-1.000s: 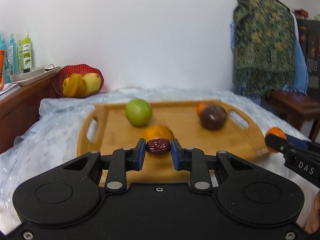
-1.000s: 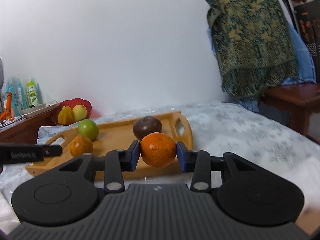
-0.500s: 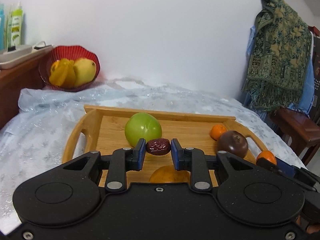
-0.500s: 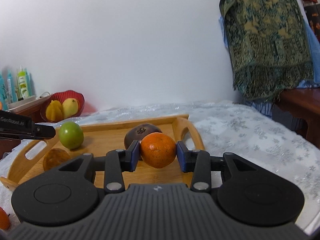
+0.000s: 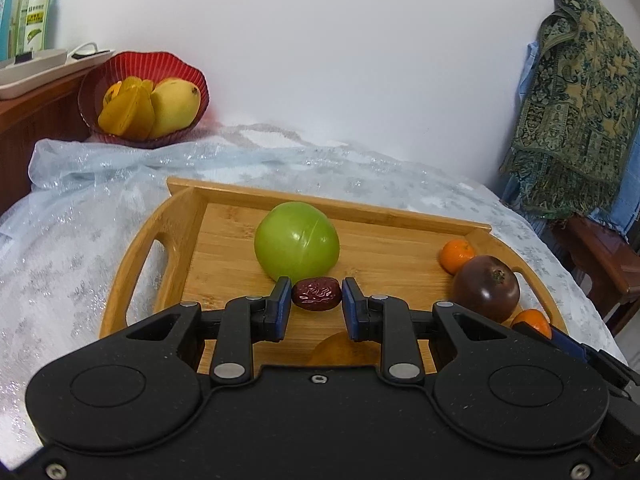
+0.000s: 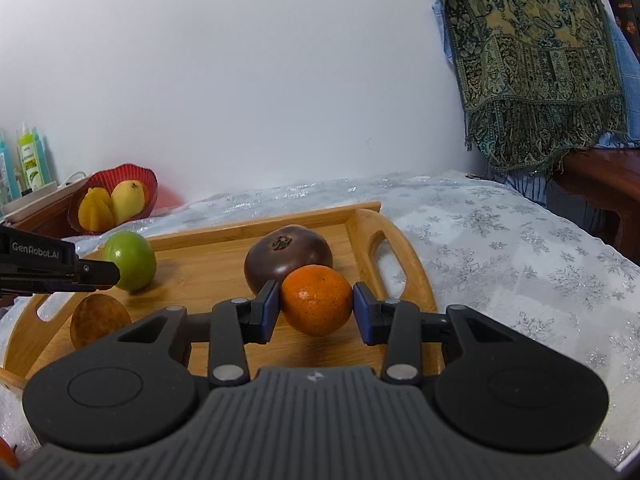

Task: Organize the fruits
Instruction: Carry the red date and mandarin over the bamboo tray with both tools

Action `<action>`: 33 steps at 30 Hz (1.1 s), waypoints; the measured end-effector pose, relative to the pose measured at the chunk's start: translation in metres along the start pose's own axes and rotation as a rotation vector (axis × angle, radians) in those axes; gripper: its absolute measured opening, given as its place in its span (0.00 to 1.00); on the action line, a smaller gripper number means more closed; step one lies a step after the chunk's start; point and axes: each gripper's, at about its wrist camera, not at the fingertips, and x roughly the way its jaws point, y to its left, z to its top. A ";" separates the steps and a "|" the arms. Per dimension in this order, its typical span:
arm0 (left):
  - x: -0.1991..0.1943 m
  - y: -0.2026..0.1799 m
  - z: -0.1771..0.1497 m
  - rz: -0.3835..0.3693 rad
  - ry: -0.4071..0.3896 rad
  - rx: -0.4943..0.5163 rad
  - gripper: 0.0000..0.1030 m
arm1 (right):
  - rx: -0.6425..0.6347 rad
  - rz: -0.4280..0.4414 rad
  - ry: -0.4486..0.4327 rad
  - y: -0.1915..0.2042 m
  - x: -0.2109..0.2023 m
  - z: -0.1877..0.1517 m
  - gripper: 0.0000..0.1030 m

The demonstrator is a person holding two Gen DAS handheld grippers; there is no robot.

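Observation:
My left gripper (image 5: 316, 306) is shut on a dark red date (image 5: 316, 299) and holds it over the wooden tray (image 5: 224, 248), just in front of a green apple (image 5: 297, 247). My right gripper (image 6: 316, 308) is shut on an orange tangerine (image 6: 316, 305) over the tray's right part (image 6: 404, 276), in front of a dark purple fruit (image 6: 288, 258). The tray also holds a small tangerine (image 5: 457, 255), the purple fruit (image 5: 486, 288) and a brown-orange fruit (image 6: 100, 320). The green apple (image 6: 130, 260) shows behind the left gripper's finger (image 6: 52, 270).
A red bowl (image 5: 144, 96) with yellow fruit stands at the back left by a wooden cabinet (image 5: 36, 120) with bottles. A patterned cloth (image 5: 576, 92) hangs over a chair at the right. A snowflake cloth (image 6: 520, 264) covers the table.
Both grippers have moved forward and lower over the tray, each still holding its fruit. The apple and purple fruit look nearer.

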 end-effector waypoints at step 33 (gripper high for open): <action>0.021 -0.002 0.002 0.038 0.052 0.010 0.25 | -0.041 0.015 0.050 0.012 0.007 -0.002 0.45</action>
